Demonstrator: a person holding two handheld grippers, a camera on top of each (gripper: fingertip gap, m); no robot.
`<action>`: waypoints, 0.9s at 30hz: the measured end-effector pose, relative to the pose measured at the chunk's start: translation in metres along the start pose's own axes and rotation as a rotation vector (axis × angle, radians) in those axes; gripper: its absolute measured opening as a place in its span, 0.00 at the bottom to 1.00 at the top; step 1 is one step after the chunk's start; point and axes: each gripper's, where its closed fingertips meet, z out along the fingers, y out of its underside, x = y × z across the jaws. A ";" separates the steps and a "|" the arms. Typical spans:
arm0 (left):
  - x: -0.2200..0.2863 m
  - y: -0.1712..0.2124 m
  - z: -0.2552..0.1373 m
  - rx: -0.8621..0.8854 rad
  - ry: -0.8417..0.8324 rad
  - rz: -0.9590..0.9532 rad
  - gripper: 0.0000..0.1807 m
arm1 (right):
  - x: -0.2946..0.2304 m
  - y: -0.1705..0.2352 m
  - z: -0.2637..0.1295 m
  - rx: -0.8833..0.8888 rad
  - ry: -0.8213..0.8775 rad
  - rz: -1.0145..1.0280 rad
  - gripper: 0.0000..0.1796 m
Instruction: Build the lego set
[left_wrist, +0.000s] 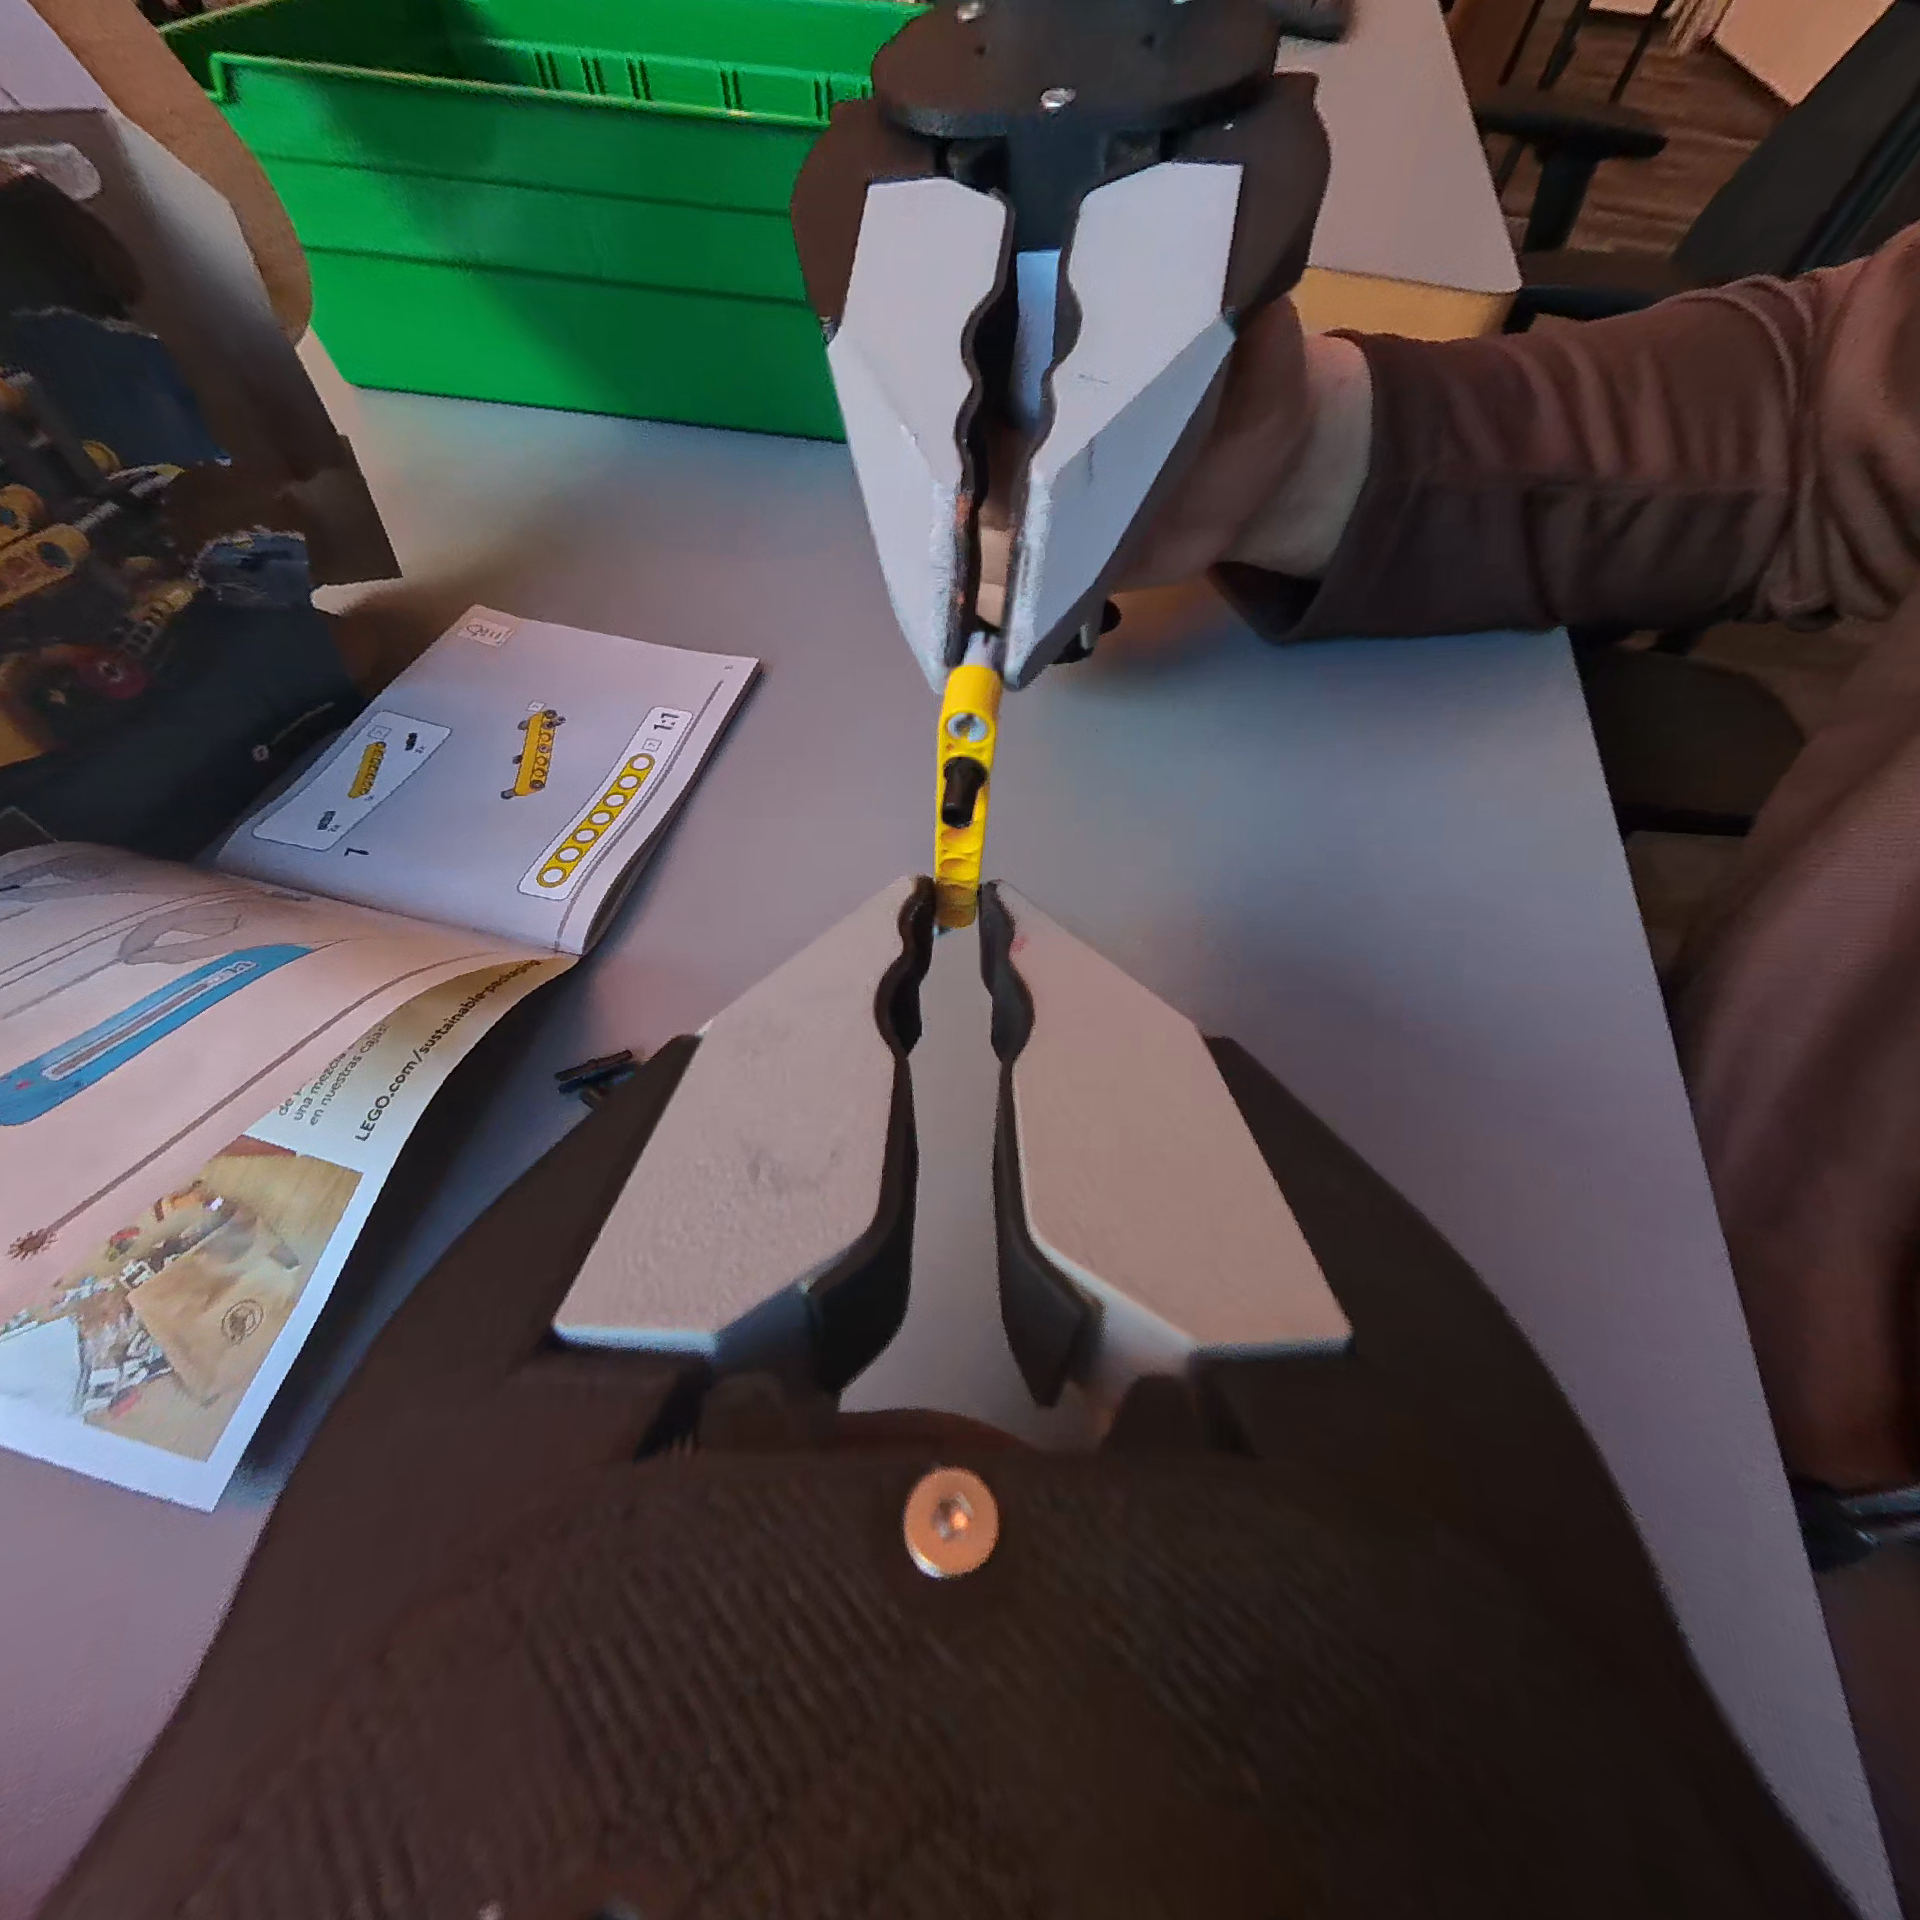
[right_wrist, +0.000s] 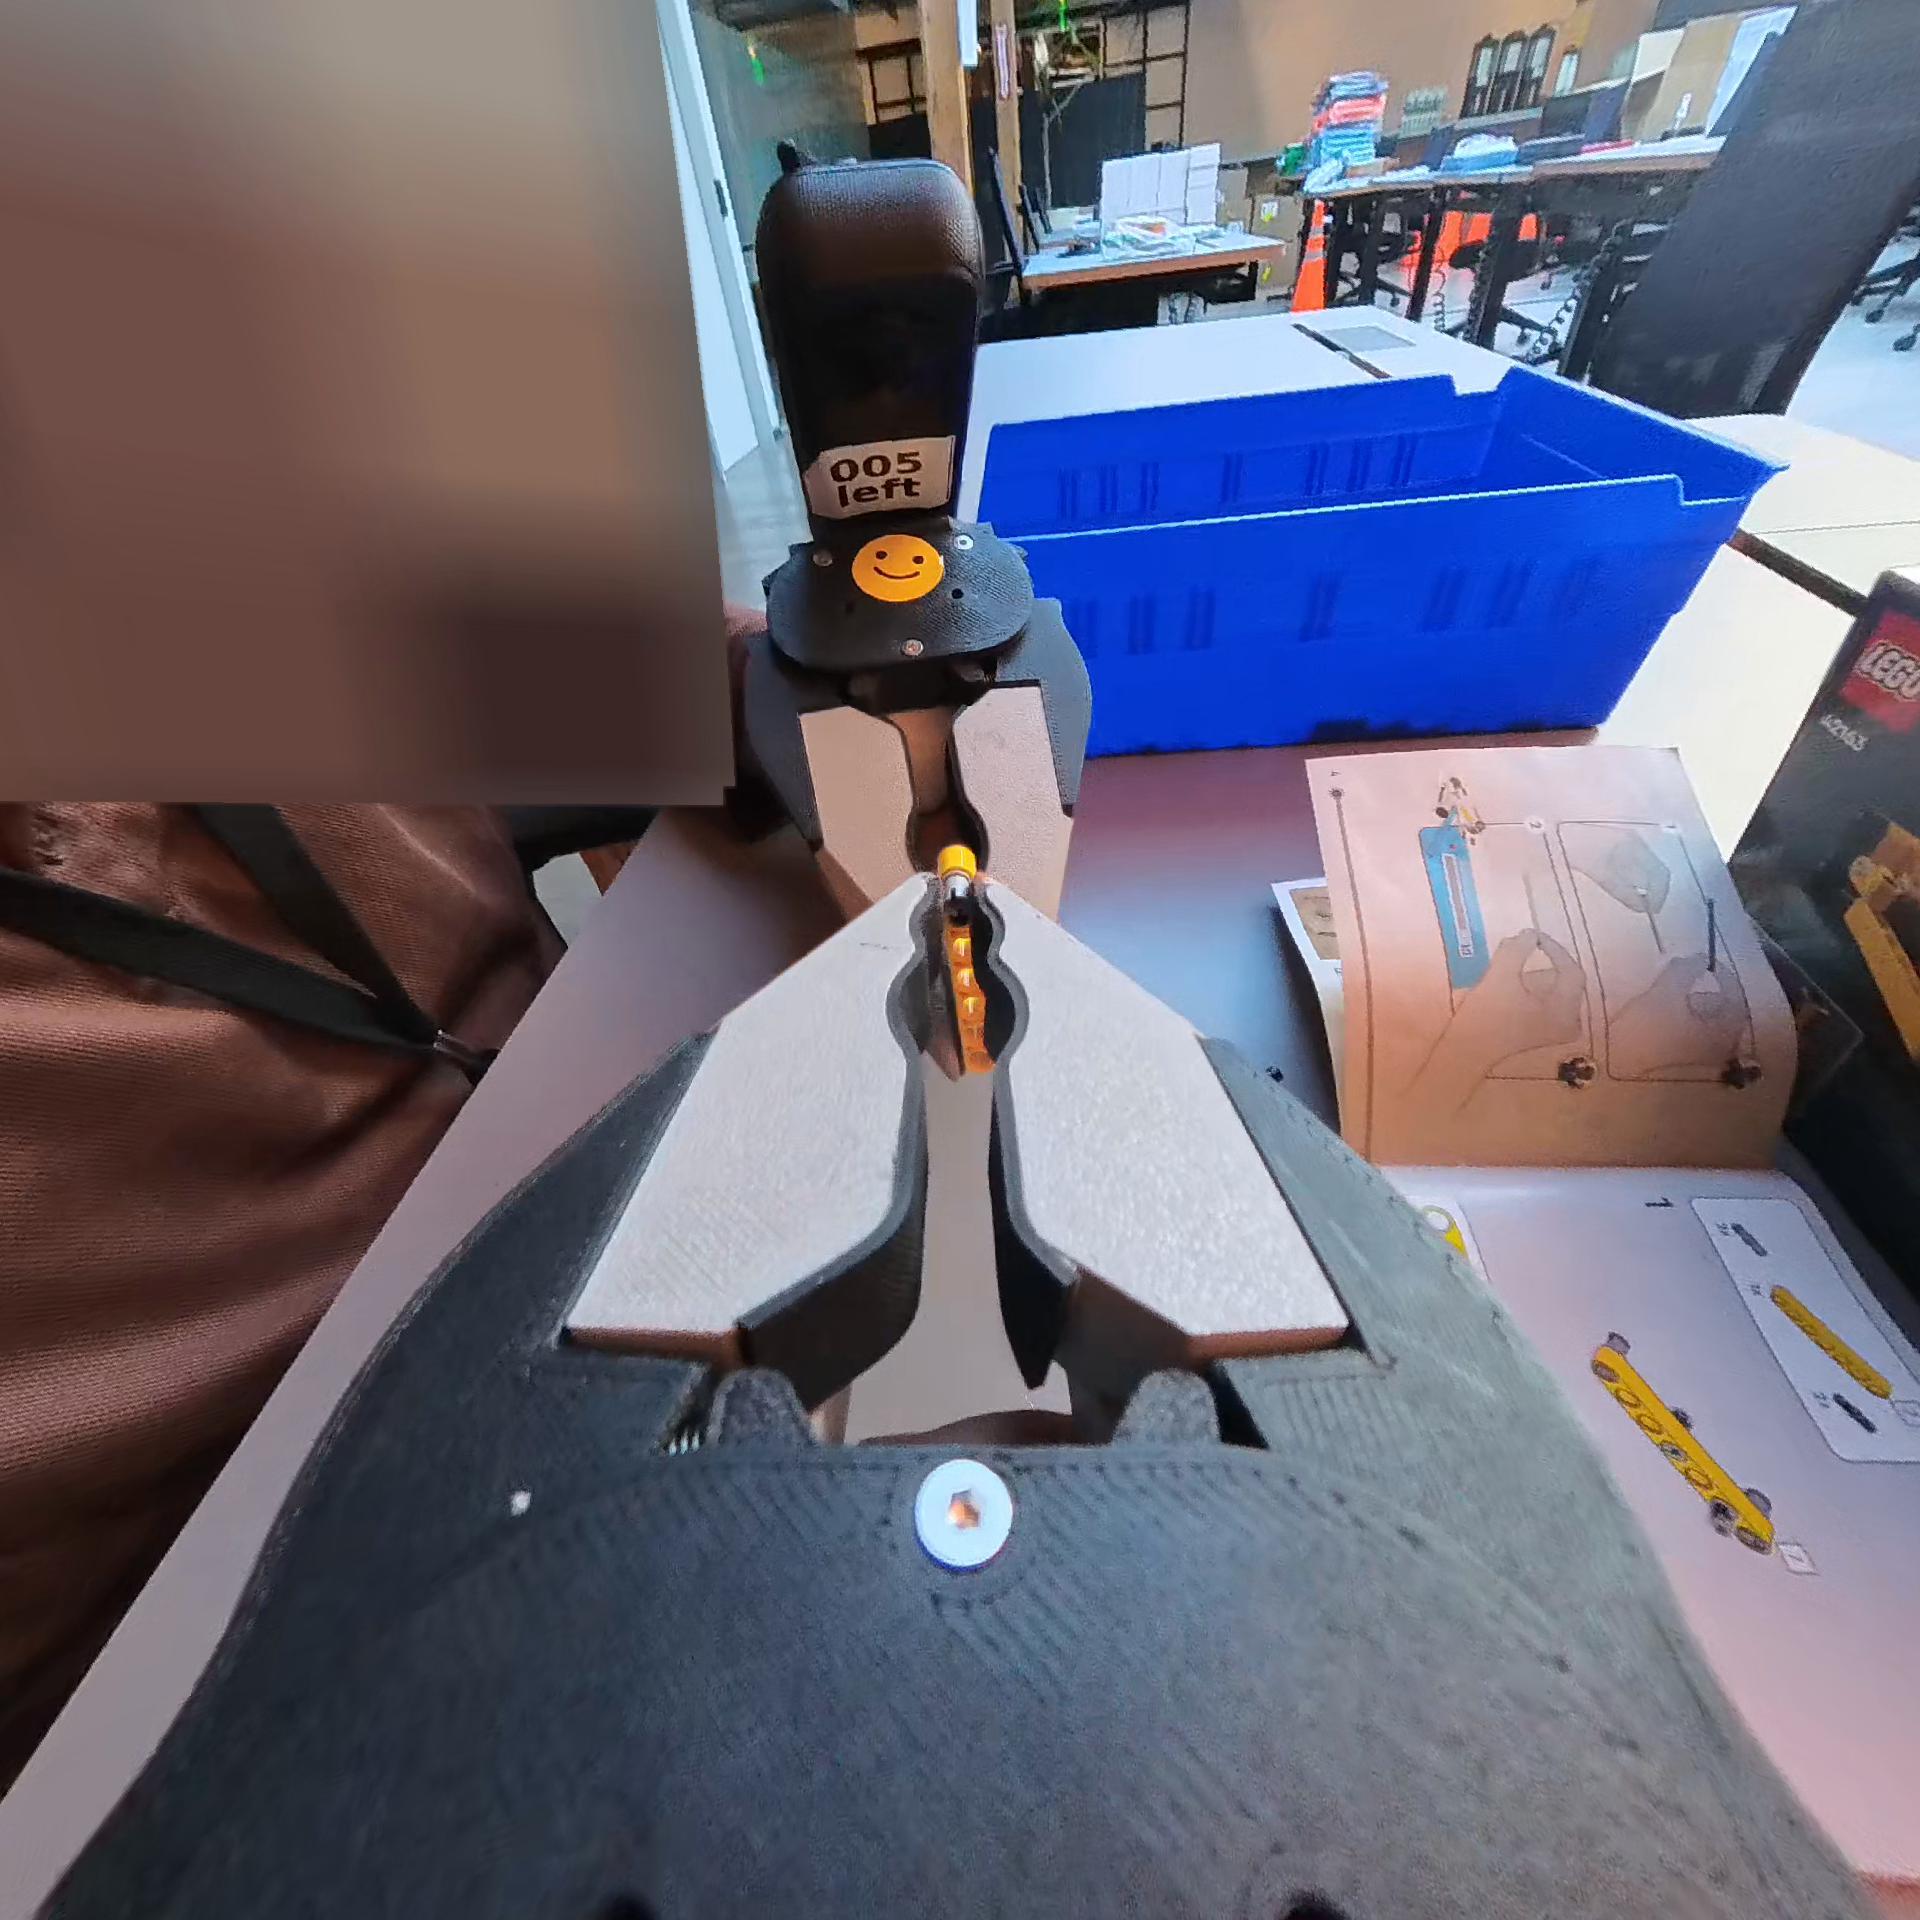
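Yellow beam (left_wrist: 966, 790), light, stiff and slick: your left hand-held gripper (left_wrist: 954, 902) pinches its near end, your right hand-held gripper (left_wrist: 979, 665) clamps the far end; avoid the black pin (left_wrist: 958, 784).

Workshop: rows of cluttered workbenches (right_wrist: 1475, 177)

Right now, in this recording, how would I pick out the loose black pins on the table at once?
Start at the open instruction booklet lying on the grey table, left of the left hand-held gripper. Just off the booklet's right-hand edge, beside that gripper's left finger, lie the loose black pins. They are the only loose parts on the bare tabletop there; another black pin sits in the yellow beam.
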 end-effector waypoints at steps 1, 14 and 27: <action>0.000 0.000 0.000 0.003 0.007 -0.004 0.03 | 0.000 0.000 -0.001 0.003 -0.004 0.006 0.01; -0.015 -0.001 -0.011 0.018 -0.077 0.072 0.03 | 0.021 0.034 -0.019 -0.178 0.066 -0.038 0.02; -0.021 0.027 -0.003 -0.176 -0.172 0.245 0.03 | 0.017 0.048 -0.003 -0.322 0.120 -0.131 0.14</action>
